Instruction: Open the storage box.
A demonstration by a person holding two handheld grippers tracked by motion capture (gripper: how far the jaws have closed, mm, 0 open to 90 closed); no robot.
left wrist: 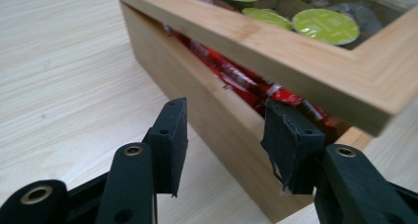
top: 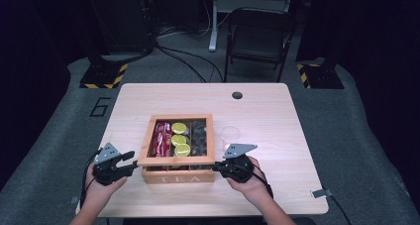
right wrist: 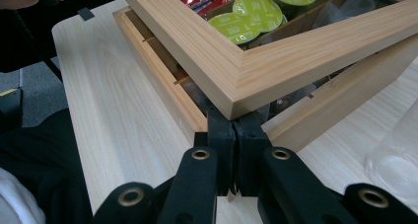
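A wooden tea box [top: 178,176] marked TEA stands on the table, its windowed lid [top: 144,145] tilted up at the near side. Through the glass I see red packets [top: 162,136] and green capsules [top: 180,140]. My left gripper [top: 132,164] is open beside the box's near left corner; in the left gripper view its jaws [left wrist: 224,130] frame the box wall [left wrist: 197,103] below the raised lid [left wrist: 296,51], touching nothing. My right gripper [top: 216,168] is shut, and its joined tips [right wrist: 232,130] sit under the lid's corner [right wrist: 236,76], above the box base [right wrist: 167,93].
A clear glass cup [top: 230,135] stands just right of the box, close to my right gripper, and shows again as a cup [right wrist: 399,155] in the right gripper view. A round hole [top: 237,95] is in the table's far side. A folding chair [top: 260,36] stands beyond the table.
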